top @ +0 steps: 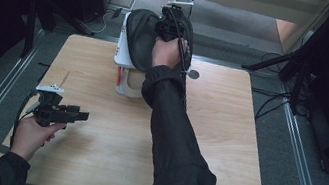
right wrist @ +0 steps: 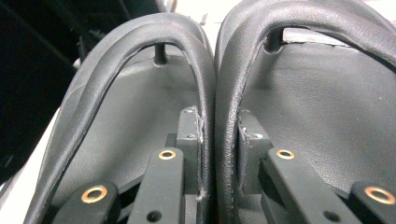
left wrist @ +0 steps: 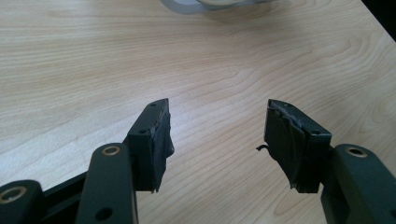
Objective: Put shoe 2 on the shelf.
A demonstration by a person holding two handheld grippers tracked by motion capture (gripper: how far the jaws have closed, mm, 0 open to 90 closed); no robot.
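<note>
Black sandals (right wrist: 215, 93) straps pinched between right gripper (right wrist: 217, 135) fingers, left gripper (left wrist: 217, 135) fingers spread, empty

Counter (top: 106, 154): a pale wood-grain top, rectangular with rounded corners, seen from above.
White box (top: 126, 82): stands directly on the counter, at the middle of its far edge.
Small grey disc (top: 193, 74): looks to lie flat on the counter just to the right of the white box, near the far edge.
Near half of the counter: bare wood in front of the white box.
Floor (top: 293, 159): grey, around the counter, with metal rails along both sides and dark cables to the right, well apart from the white box.
</note>
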